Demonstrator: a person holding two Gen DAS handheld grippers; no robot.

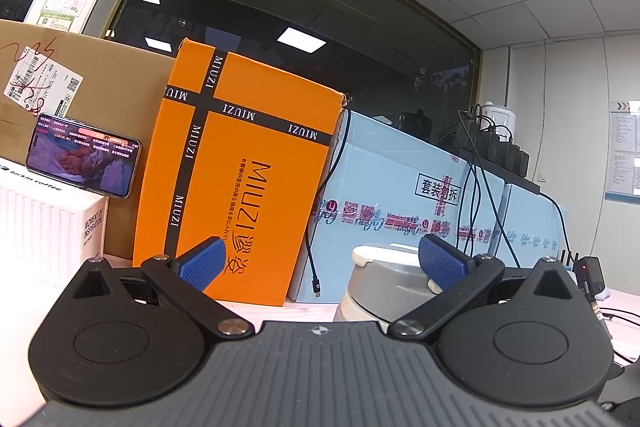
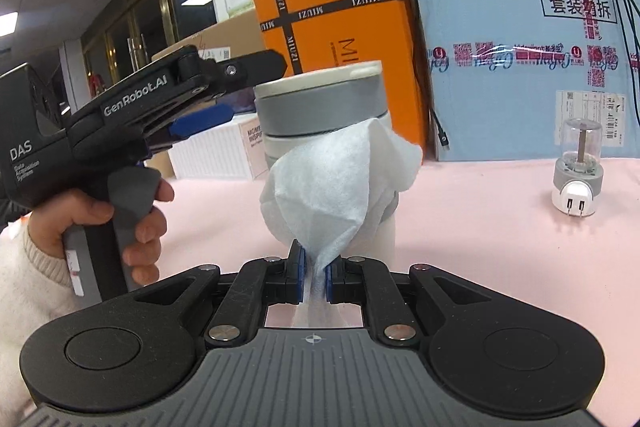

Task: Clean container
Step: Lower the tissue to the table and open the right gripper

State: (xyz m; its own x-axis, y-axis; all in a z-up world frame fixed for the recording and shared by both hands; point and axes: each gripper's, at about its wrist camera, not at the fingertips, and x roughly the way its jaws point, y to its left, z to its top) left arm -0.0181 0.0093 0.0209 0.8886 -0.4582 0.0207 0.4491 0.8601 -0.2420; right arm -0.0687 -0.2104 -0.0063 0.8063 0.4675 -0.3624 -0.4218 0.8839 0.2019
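Observation:
A grey and white lidded container [image 2: 320, 99] stands upright on the pink table [image 2: 480, 247]. My right gripper [image 2: 314, 267] is shut on a white wipe [image 2: 336, 179], whose loose end lies against the container's front side. In the right wrist view my left gripper [image 2: 244, 95], held by a hand [image 2: 132, 223], hovers open at the container's upper left. In the left wrist view the left gripper [image 1: 320, 255] is wide open, and the container [image 1: 380, 279] sits close to its right pad [image 1: 442, 261]; whether they touch is unclear.
An orange MIUZI box [image 1: 240, 163], a light blue carton [image 2: 520, 59] and a brown cardboard box [image 1: 100, 75] line the back of the table. A phone [image 1: 84, 161] leans on a white box [image 1: 44, 219]. A small plug-in device with a clear dome [image 2: 578, 171] stands at the right. Cables [image 1: 476, 195] hang over the carton.

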